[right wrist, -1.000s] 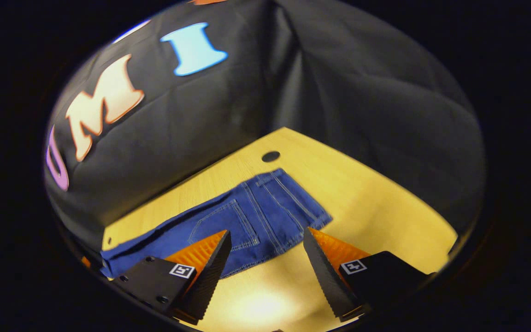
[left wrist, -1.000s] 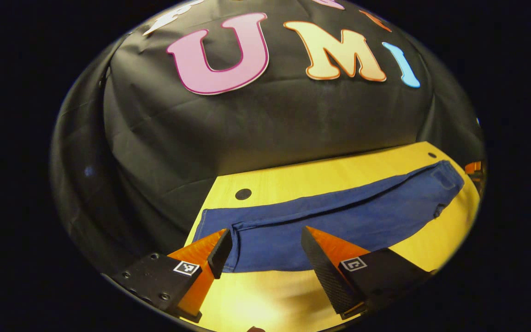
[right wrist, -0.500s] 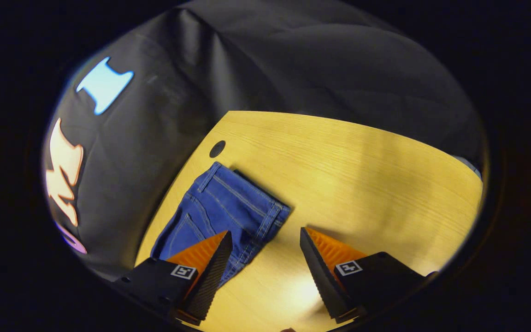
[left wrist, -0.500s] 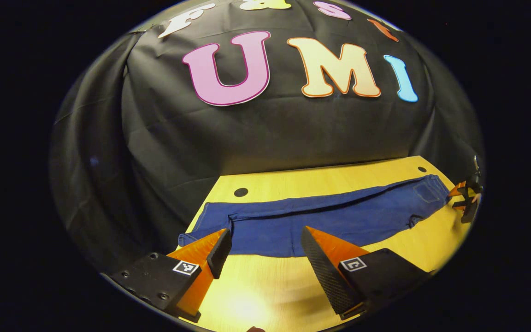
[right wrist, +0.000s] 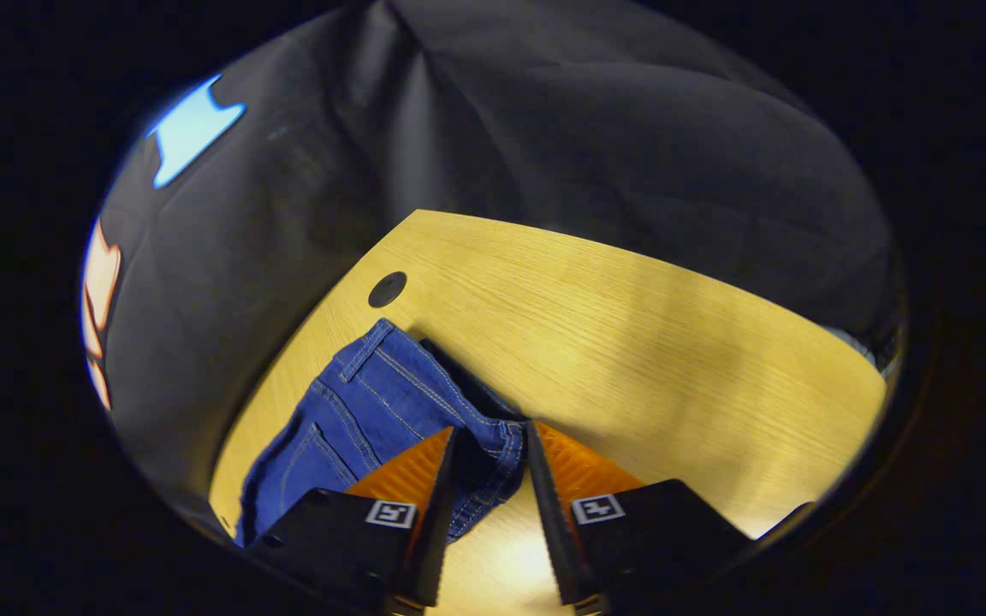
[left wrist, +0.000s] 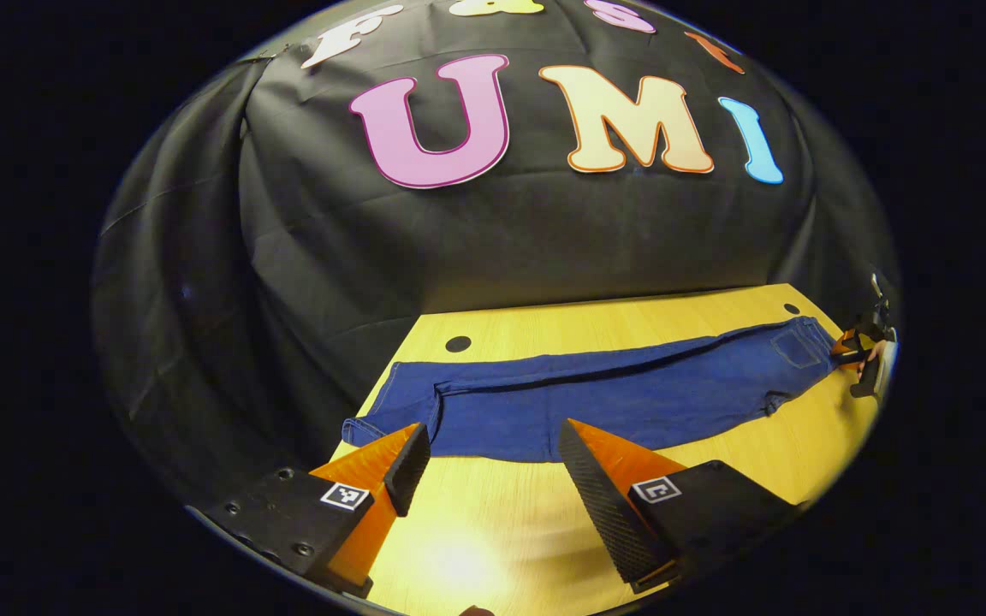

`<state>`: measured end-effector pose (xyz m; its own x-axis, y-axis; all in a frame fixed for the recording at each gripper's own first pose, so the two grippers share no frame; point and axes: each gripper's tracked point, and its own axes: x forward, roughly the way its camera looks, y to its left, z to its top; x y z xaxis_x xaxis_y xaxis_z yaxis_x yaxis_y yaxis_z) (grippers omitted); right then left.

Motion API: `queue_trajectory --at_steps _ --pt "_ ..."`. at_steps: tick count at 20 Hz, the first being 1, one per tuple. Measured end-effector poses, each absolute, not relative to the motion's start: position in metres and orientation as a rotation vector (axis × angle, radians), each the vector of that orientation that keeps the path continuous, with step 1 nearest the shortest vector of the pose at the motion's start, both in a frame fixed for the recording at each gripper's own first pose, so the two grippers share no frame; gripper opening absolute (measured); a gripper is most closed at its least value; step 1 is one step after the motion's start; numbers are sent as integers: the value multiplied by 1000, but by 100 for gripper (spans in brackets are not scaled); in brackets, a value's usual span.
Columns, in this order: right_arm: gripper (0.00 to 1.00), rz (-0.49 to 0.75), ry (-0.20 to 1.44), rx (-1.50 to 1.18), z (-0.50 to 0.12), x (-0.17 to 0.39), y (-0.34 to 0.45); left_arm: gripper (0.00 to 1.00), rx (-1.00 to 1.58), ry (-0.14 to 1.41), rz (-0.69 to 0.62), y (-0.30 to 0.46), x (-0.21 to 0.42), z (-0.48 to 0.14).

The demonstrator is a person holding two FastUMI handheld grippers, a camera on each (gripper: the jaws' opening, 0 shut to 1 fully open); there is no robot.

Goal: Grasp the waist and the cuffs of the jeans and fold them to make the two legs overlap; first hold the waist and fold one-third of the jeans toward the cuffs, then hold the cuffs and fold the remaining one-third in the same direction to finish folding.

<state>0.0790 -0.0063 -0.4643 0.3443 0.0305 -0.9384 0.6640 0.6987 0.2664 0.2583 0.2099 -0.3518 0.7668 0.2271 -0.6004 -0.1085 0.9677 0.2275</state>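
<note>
Since a moment ago the right gripper (right wrist: 488, 453) has narrowed its fingers around the waistband (right wrist: 493, 432) of the dark blue denim jeans (left wrist: 596, 398); whether both fingers press the cloth, I cannot tell. The jeans lie stretched lengthwise across the pale yellow wooden table (left wrist: 579, 325). The left gripper (left wrist: 493, 462) hovers near the cuffs (left wrist: 373, 423), fingers wide apart, touching nothing.
</note>
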Motion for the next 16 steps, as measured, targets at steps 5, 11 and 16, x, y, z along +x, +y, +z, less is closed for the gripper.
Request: queue_trajectory --at_steps 5,11,16 --pt "10 -421 1178 808 -464 79 -6 95 194 698 170 210 257 -354" --pt "2 -346 986 832 -415 114 -5 96 130 727 167 212 250 -369" --pt "2 -223 866 779 -347 138 24 96 6 748 219 225 240 -386"
